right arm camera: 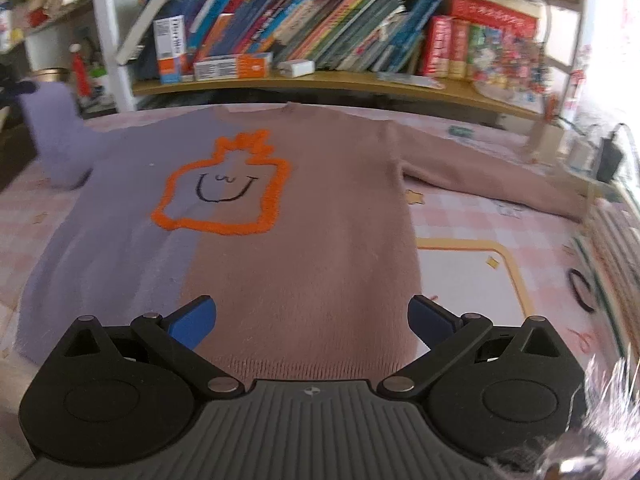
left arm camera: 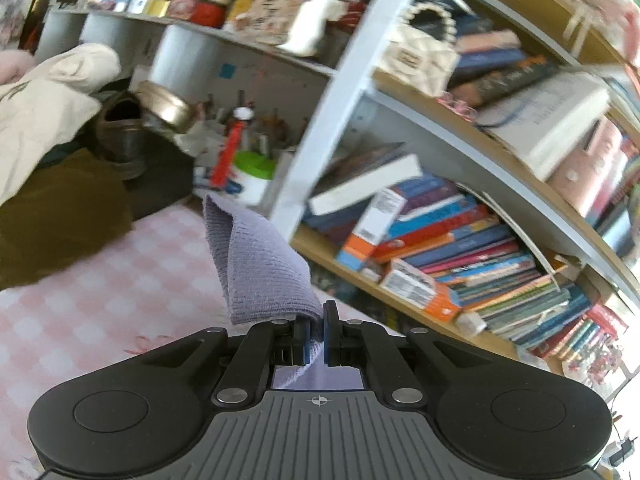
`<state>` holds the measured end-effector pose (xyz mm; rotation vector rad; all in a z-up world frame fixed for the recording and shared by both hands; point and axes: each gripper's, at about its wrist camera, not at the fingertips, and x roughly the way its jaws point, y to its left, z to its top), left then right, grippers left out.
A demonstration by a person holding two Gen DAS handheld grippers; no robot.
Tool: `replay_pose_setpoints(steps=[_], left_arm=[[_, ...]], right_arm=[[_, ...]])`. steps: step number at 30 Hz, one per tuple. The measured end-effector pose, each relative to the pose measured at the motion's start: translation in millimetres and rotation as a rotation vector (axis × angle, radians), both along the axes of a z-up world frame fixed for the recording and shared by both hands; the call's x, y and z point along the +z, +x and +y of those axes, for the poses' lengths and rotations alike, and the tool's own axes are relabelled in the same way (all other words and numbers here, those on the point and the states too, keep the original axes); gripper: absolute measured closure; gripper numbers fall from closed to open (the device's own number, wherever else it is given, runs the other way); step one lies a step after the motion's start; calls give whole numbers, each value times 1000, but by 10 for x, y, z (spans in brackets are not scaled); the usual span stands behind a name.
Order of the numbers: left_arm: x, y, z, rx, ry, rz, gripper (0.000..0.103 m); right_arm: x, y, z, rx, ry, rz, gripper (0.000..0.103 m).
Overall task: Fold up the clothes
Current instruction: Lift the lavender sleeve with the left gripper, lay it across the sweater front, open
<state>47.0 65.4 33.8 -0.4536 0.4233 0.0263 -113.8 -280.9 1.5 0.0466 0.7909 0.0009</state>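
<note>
A sweater, half lilac and half dusty pink with an orange outlined face on the chest, lies flat on a pink checked bed sheet. Its pink sleeve stretches out to the right. My left gripper is shut on the cuff of the lilac sleeve and holds it raised above the sheet; the lifted sleeve also shows at the left of the right wrist view. My right gripper is open and empty, just above the sweater's hem.
A bookshelf full of books runs along the far side of the bed. A cream garment, a brown shoe and cluttered shelves stand at the left. A black hair tie lies on the sheet at right.
</note>
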Motion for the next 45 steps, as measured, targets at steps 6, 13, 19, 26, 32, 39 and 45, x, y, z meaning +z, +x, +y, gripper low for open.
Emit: replay_pose_setpoints(steps=[6, 13, 19, 26, 32, 39, 45], left_arm=[[66, 135, -557, -19, 44, -13, 99], [120, 318, -1167, -50, 89, -20, 99], [19, 423, -1569, -109, 121, 7, 99], [-104, 548, -2036, -180, 158, 42, 99], [-249, 639, -2316, -253, 171, 84, 99], [-479, 745, -2489, -353, 137, 179, 73], [-488, 582, -2509, -419, 123, 168, 36]], right_arm=[[41, 84, -300, 36, 67, -9, 0], [52, 74, -618, 14, 119, -9, 0], [12, 30, -843, -24, 133, 7, 0], [-4, -23, -1007, -48, 119, 11, 0], [-23, -64, -1111, -74, 118, 21, 0], [-37, -116, -1167, -98, 123, 31, 0], [-37, -134, -1153, -107, 130, 32, 0]])
